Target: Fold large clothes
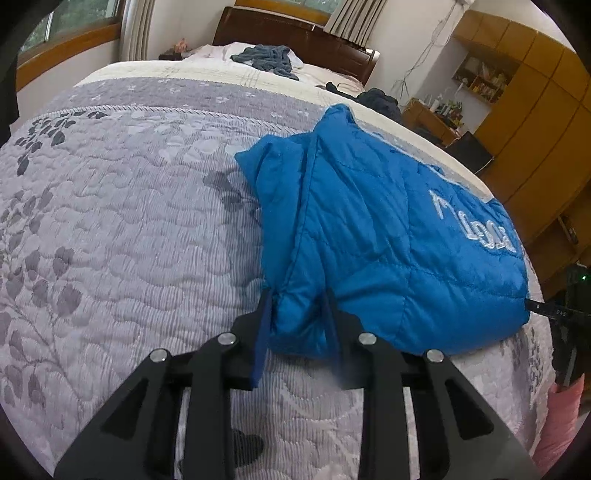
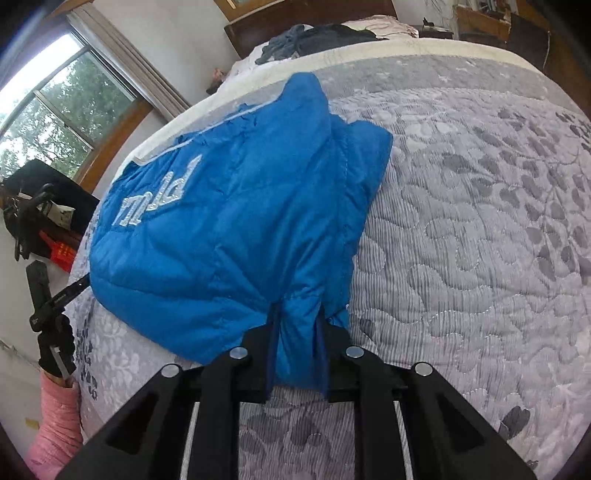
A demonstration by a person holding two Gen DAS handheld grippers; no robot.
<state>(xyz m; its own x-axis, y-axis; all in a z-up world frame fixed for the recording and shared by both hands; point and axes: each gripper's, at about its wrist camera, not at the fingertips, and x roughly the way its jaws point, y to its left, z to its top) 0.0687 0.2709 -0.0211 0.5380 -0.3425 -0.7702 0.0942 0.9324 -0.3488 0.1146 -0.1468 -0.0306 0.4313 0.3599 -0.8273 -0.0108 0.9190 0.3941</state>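
A blue quilted jacket (image 1: 373, 229) with white lettering lies folded on the grey leaf-patterned bedspread (image 1: 122, 221), near one side of the bed. My left gripper (image 1: 297, 299) is shut on its near corner, with blue fabric bunched between the fingers. In the right wrist view the same jacket (image 2: 229, 206) bulges upward, and my right gripper (image 2: 297, 310) is shut on another near corner. The tip of the right gripper (image 1: 535, 307) pokes into the jacket's edge at the far right of the left wrist view. The left gripper (image 2: 79, 286) shows likewise at the left of the right wrist view.
A pile of dark clothes (image 1: 267, 59) lies by the brown headboard (image 1: 295, 33). A wooden wardrobe (image 1: 535, 122) and a cluttered desk (image 1: 432, 118) stand past the bed's edge. A window (image 2: 55, 107) is on one wall. A pink sleeve (image 2: 55, 432) is by the bed.
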